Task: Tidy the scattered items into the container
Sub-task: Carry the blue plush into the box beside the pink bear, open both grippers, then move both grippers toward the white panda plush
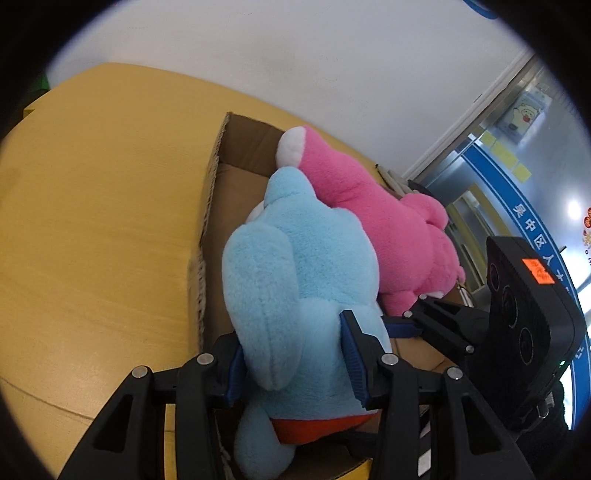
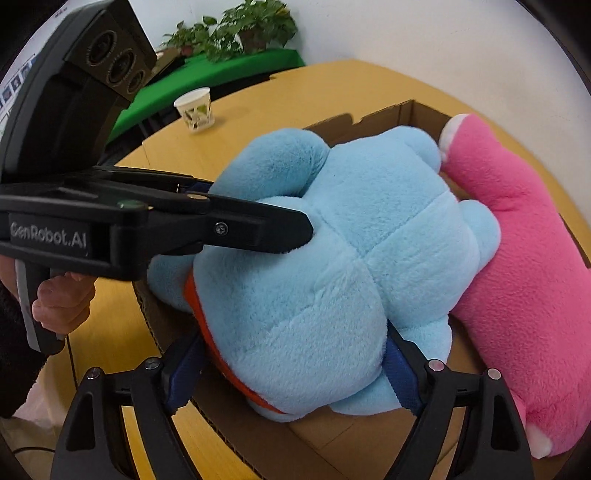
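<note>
A light blue plush toy [image 1: 295,280] with an orange patch sits partly inside an open cardboard box [image 1: 212,184], next to a pink plush toy [image 1: 373,206] lying in the box. My left gripper [image 1: 291,362] is shut on the blue plush, its blue pads pressed into both sides. In the right wrist view my right gripper [image 2: 291,373] is also shut on the blue plush [image 2: 332,258] from below, over the box [image 2: 369,122]. The left gripper [image 2: 251,229] reaches in from the left and pinches the plush. The pink plush [image 2: 517,258] lies at the right.
The box stands on a yellow wooden table [image 1: 92,221]. A paper cup [image 2: 195,110] stands on the table beyond the box. A green surface with potted plants [image 2: 236,33] lies behind the table. A glass door [image 1: 517,166] is at the right.
</note>
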